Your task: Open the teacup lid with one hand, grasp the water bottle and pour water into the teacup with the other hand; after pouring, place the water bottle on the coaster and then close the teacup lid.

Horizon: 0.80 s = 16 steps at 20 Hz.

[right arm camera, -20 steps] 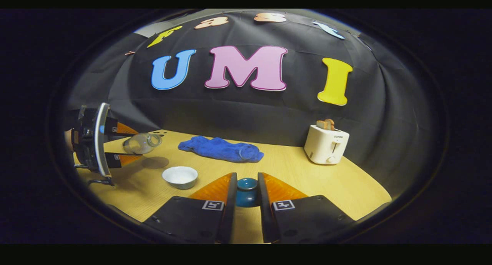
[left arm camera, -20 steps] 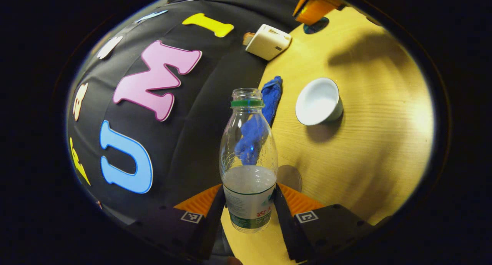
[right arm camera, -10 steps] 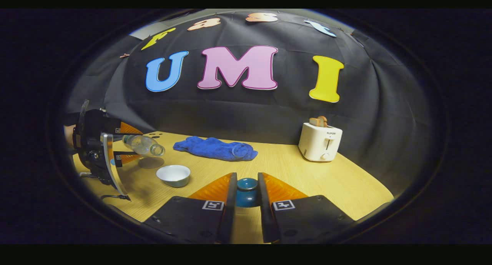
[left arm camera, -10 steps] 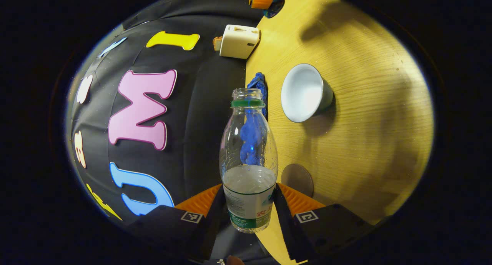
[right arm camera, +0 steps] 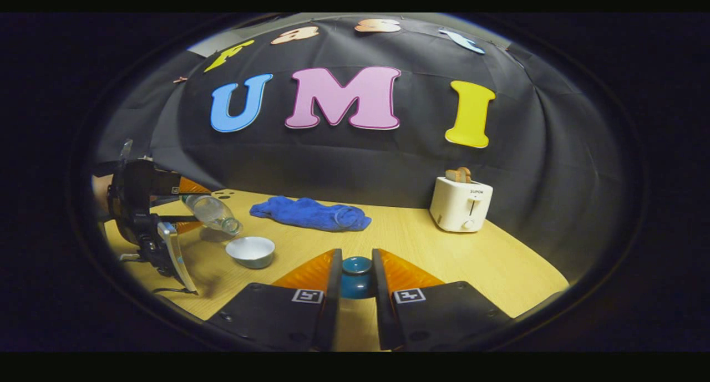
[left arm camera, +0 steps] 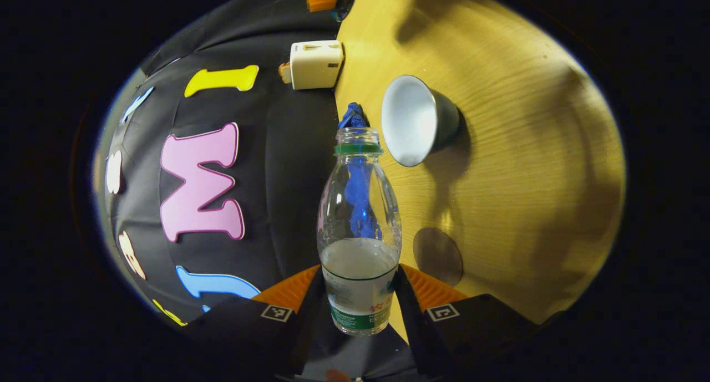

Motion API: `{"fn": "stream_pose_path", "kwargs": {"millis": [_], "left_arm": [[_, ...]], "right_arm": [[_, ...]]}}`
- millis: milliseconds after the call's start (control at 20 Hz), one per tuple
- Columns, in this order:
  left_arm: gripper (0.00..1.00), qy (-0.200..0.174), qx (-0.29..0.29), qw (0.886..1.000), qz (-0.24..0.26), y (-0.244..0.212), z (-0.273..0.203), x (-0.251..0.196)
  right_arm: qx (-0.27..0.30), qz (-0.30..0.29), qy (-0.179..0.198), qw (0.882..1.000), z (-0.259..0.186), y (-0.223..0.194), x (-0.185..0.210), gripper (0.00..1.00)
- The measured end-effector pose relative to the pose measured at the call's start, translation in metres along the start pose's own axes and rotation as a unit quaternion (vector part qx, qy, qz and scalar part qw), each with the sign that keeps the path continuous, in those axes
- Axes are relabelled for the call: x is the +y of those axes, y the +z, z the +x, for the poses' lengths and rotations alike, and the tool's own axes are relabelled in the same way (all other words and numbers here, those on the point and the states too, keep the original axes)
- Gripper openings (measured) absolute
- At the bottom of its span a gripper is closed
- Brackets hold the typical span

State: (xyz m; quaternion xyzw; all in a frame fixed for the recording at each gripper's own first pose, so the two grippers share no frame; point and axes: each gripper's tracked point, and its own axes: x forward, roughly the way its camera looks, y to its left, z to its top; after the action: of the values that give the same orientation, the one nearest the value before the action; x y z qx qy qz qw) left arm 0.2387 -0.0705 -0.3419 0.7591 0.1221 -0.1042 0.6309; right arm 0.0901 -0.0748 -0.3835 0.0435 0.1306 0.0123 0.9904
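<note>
Over the teacup on the table, my left gripper, clamped on the water bottle, has tipped it further than a second ago, its mouth now just beside the cup's rim. I judge the pour imminent. My right gripper stays clamped on the teal lid, held clear; the coaster waits nearby.

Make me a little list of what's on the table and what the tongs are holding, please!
left tongs: clamped on the water bottle, tipped with its open mouth toward the teacup
water: part of the bottle is filled; no stream visible
teacup: open, white inside, on the wooden table
right tongs: closed on the dark blue lid
coaster: round, nothing on it
blue cloth: lying near the back wall
toaster: white, with toast sticking out
</note>
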Motion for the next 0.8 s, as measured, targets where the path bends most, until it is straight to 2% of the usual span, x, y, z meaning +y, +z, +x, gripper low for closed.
{"fn": "stream_pose_path", "kwargs": {"millis": [50, 100, 200, 350, 400, 450, 600, 650, 700, 800], "left_arm": [[0.72, 0.004, 0.0, 1.0, 0.011, -0.001, 0.001, 0.0], [0.72, 0.005, 0.001, 1.0, 0.017, -0.002, 0.001, 0.0], [0.72, 0.006, 0.001, 1.0, 0.027, -0.003, 0.001, 0.0], [0.72, 0.011, 0.0, 0.999, 0.046, -0.002, -0.001, 0.004], [0.72, 0.014, -0.001, 0.998, 0.054, -0.003, 0.0, 0.006], [0.73, 0.019, -0.002, 0.998, 0.062, -0.002, 0.0, 0.009], [0.72, 0.03, -0.011, 0.996, 0.082, -0.001, -0.001, 0.018], [0.72, 0.033, -0.013, 0.995, 0.089, -0.002, 0.0, 0.019], [0.73, 0.036, -0.014, 0.995, 0.097, -0.003, 0.001, 0.023], [0.73, 0.042, -0.017, 0.993, 0.108, -0.006, 0.002, 0.028]], "right_arm": [[0.0, 0.001, -0.001, 1.0, 0.0, 0.001, 0.0, 0.31], [-0.001, 0.002, -0.002, 1.0, 0.0, 0.001, 0.0, 0.36], [-0.002, 0.002, -0.002, 1.0, 0.0, 0.001, 0.0, 0.27], [-0.002, 0.004, -0.005, 1.0, 0.001, 0.001, 0.001, 0.27], [-0.003, 0.006, -0.006, 1.0, 0.001, 0.001, 0.001, 0.31], [-0.004, 0.006, -0.007, 1.0, 0.001, 0.001, 0.0, 0.27], [-0.006, -0.002, -0.012, 1.0, 0.0, 0.002, -0.002, 0.36], [-0.007, -0.004, -0.013, 1.0, -0.001, 0.001, -0.003, 0.31], [-0.007, -0.005, -0.013, 1.0, -0.002, 0.002, -0.004, 0.36], [-0.008, -0.004, -0.013, 1.0, -0.003, 0.003, -0.004, 0.27]]}}
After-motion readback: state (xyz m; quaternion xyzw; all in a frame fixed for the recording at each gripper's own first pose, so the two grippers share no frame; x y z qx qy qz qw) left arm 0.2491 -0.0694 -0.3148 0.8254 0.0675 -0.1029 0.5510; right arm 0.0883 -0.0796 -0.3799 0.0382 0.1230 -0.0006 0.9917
